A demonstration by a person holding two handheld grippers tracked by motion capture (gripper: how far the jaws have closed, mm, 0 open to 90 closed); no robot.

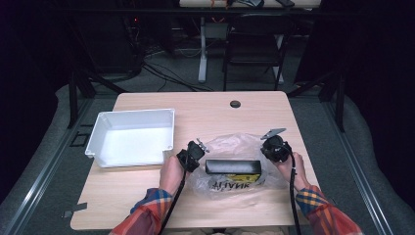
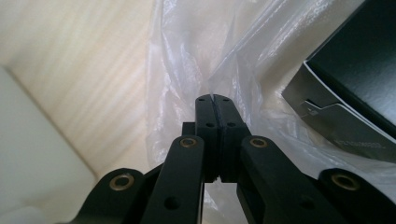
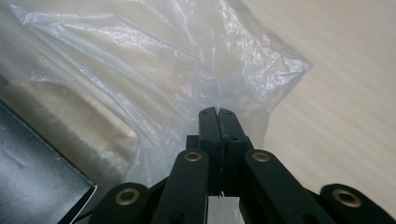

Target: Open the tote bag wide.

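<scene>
Both grippers' jaws clamped on clear plastic bag (image 1: pixel 230 147) (black box (image 1: pixel 233 167) inside)

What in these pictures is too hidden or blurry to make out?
- Yellow label under the black box, high view: its print is blurred behind the plastic bag.
- Box, left tool view: cut off by the right edge; its small print is unreadable.
- White bin, left tool view: a blurred corner at the frame's edge.
- Left tool and right tool: whether bag film is pinched between the shut jaws.
</scene>
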